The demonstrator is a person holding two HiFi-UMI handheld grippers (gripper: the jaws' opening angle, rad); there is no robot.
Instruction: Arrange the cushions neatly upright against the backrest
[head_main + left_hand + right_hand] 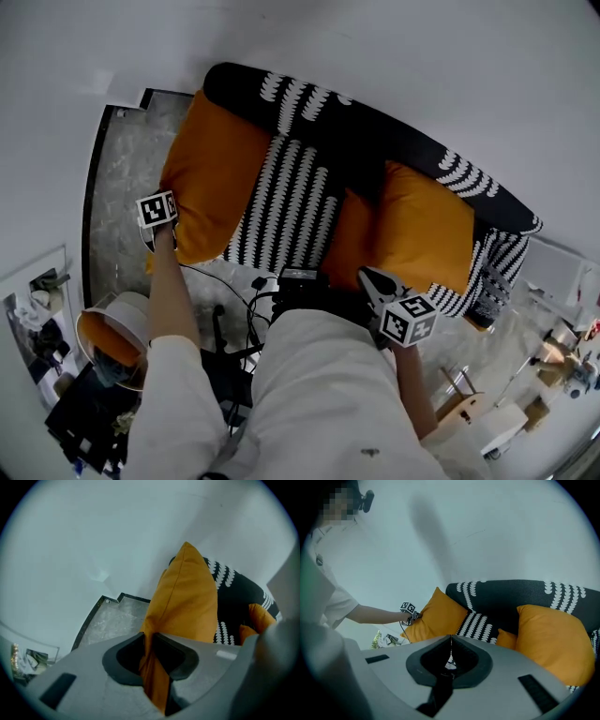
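A black sofa [375, 141] with white patterns holds three orange cushions. The large left cushion [216, 178] leans over the sofa's left end, and my left gripper [169, 234] is shut on its lower edge. In the left gripper view the orange fabric [187, 597] runs down between the jaws of that gripper [151, 639] and is pinched there. The right cushion [427, 230] stands tilted against the backrest, with a smaller orange cushion [352, 234] lying beside it. My right gripper [370, 277] hovers in front of the seat, shut with nothing in it [450, 641].
Black cables [234, 309] lie on the marble floor [122, 169] in front of the sofa. A round white stand [112, 337] with something orange on it is at lower left. A wooden stool [459, 389] and small clutter sit at lower right.
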